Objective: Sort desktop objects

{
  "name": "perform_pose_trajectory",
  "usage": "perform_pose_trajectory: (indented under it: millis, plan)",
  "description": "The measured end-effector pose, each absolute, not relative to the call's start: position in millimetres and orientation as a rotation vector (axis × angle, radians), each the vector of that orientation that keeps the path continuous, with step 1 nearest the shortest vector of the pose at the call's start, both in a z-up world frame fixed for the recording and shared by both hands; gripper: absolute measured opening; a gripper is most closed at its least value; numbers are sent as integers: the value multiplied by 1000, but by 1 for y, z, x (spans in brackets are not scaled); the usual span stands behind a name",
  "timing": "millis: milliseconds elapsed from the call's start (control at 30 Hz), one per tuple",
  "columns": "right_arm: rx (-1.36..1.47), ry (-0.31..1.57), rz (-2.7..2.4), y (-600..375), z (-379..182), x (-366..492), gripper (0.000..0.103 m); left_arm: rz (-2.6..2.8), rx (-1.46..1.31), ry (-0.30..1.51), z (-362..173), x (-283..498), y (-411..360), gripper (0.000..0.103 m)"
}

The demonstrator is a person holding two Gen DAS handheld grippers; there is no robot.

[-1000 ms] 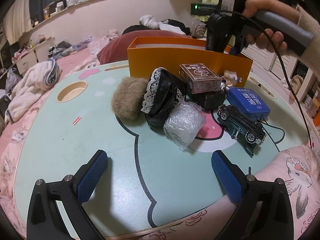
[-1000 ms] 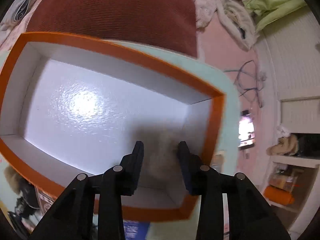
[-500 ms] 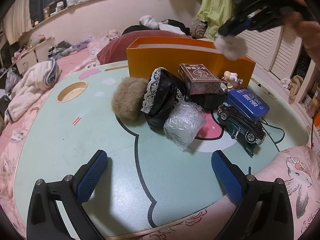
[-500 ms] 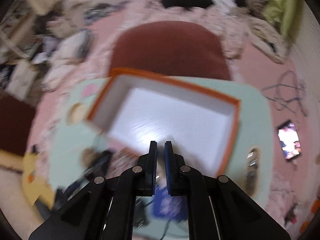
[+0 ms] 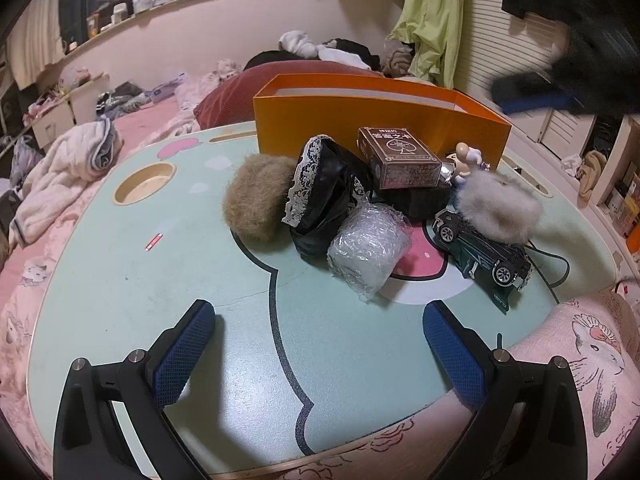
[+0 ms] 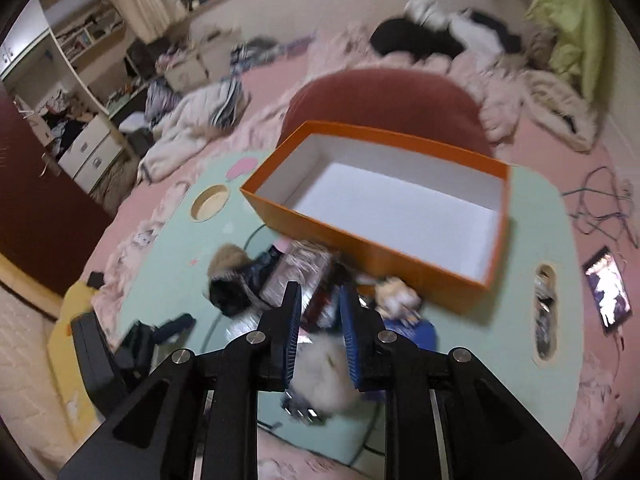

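Note:
An orange box (image 5: 380,120) with a white, bare inside (image 6: 392,208) stands at the far side of the mint table (image 5: 200,288). In front of it lies a heap: brown fur ball (image 5: 256,200), black lace pouch (image 5: 324,196), plastic-wrapped bundle (image 5: 368,248), card box (image 5: 400,156), toy car (image 5: 480,248) and a white fluffy pom-pom (image 5: 496,208) resting on the car. My left gripper (image 5: 320,344) is open, low over the table's near edge. My right gripper (image 6: 318,332) is high above the heap, jaws parted, with the pom-pom (image 6: 328,376) below them, loose.
A small figurine (image 5: 466,158) and a blue tin (image 6: 408,332) lie by the box. A round cup recess (image 5: 144,182) is at the table's left. A red cushion (image 6: 384,104) and bedding surround the table. A phone (image 6: 608,288) lies at right.
The right gripper rose and swung back from over the box, then opened. The white pom-pom it carried dropped onto the toy car. The left gripper has not moved.

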State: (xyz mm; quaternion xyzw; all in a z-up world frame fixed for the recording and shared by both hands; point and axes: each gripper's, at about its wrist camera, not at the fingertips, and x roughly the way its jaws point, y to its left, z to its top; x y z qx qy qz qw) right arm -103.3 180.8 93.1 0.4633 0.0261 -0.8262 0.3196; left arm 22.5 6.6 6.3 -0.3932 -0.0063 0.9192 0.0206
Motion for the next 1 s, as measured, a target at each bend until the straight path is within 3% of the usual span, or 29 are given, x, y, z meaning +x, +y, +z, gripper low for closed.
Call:
perform_pose_trajectory:
  millis: [300, 333, 367, 467, 533, 700, 867, 1000]
  plan:
    - [1119, 297, -2309, 222, 26, -27, 21, 2851, -1224, -17, 6, 21, 7, 103]
    - [1114, 383, -2335, 218, 16, -27, 33, 2852, -1226, -13, 6, 21, 7, 103]
    - [1023, 418, -2415, 216, 10, -24, 54, 2852, -1227, -14, 7, 21, 7, 103]
    - [1064, 352, -2451, 219, 3, -37, 84, 2851, -1226, -15, 7, 22, 7, 103]
    - [1123, 272, -2442, 227, -5, -50, 96, 2852, -1226, -11, 8, 21, 8, 103]
    - [1126, 270, -2449, 226, -14, -57, 97, 2857, -1246, -67, 14, 24, 1, 103]
    - [1124, 268, -2450, 224, -11, -55, 97, 2850, -1129, -224, 62, 14, -8, 103]
    - [1122, 266, -2450, 226, -9, -53, 98, 2847, -1119, -137, 105, -25, 8, 103]
